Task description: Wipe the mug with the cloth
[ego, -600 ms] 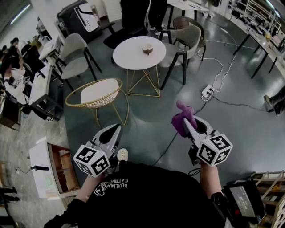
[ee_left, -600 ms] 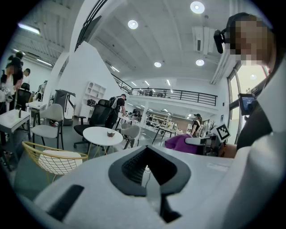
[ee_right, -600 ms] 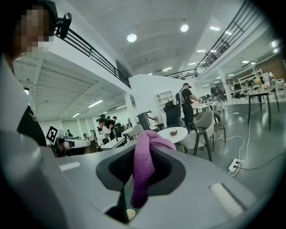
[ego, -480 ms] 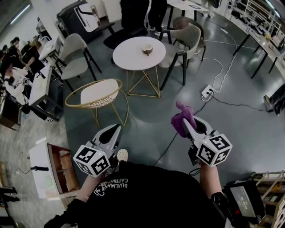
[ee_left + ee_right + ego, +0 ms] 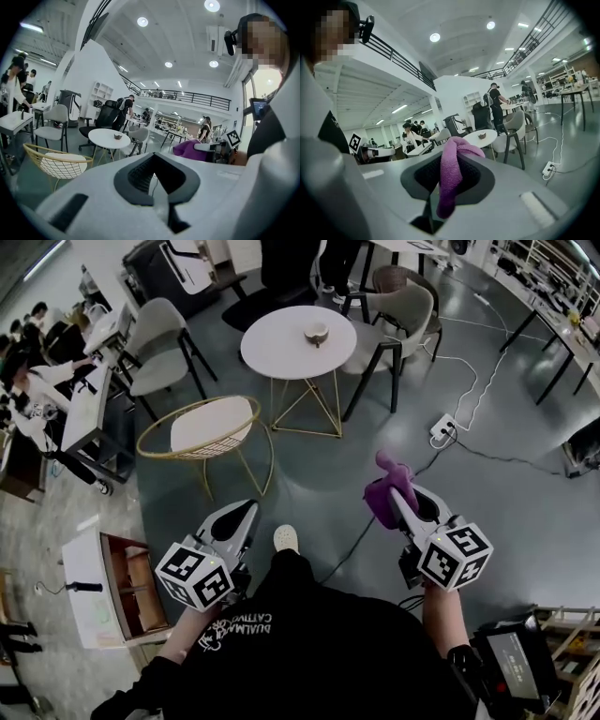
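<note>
Cloth [image 5: 379, 506] still clamped in right tongs [image 5: 395, 493]; shoe [image 5: 286, 538] stepped forward

We note a round white table [image 5: 277, 351] at far centre, carrying a small mug [image 5: 316, 332] just right of its middle. On the grey floor [image 5: 506, 512] stand a gold wire chair [image 5: 202, 430], near left of the table, and a white power strip [image 5: 442, 430] to the right.

cloth [image 5: 386, 491] purple; round table [image 5: 281, 352] white; wire chair [image 5: 208, 430] gold, white seat; marker cubes [image 5: 456, 556] black-and-white squares; floor [image 5: 309, 474] dark grey
</note>
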### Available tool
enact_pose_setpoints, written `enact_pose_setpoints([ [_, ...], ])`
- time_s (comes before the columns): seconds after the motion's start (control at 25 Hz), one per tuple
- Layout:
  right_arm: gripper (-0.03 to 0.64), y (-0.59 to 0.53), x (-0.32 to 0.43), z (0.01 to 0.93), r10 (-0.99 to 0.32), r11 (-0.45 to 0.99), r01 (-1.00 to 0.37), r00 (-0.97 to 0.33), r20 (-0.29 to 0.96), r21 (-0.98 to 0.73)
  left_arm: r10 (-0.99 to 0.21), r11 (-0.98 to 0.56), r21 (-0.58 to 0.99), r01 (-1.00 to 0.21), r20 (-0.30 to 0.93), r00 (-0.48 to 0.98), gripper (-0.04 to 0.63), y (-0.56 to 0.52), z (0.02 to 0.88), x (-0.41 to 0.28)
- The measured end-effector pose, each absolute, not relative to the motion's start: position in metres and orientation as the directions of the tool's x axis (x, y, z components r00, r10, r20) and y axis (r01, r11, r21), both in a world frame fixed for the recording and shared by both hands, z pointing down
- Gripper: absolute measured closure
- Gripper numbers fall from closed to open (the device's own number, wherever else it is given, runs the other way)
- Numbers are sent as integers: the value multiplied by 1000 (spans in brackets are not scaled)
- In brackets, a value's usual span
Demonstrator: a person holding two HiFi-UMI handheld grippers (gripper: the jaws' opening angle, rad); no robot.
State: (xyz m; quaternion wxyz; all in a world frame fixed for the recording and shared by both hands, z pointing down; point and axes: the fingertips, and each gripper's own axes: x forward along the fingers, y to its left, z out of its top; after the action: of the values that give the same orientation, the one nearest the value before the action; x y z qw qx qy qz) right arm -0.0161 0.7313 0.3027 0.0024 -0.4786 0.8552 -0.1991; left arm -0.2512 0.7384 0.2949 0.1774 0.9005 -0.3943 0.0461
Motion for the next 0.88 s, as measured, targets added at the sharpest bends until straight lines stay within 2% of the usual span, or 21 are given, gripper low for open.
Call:
enact_pose_setpoints([
  [0.2, 546, 696, -20, 299, -814, 466, -798, -556, 168, -383, -681, -630, 302, -715, 227, 696, 597, 695, 296, -249],
  [0.48, 546, 611, 32, 315, -849, 346, -875, -445, 285, -338, -632, -672, 337, -660, 204, 747, 597, 574, 299, -205],
  [0.64, 546, 543, 53, 295, -875, 302, -885, -405, 265, -355, -603, -708, 331, -624, 177, 778, 597, 499, 285, -184],
  [0.88, 546, 444, 39, 254, -886, 329, -901, -398, 239, -282, -596, -731, 325, -600, 124, 794, 597, 394, 250, -191],
])
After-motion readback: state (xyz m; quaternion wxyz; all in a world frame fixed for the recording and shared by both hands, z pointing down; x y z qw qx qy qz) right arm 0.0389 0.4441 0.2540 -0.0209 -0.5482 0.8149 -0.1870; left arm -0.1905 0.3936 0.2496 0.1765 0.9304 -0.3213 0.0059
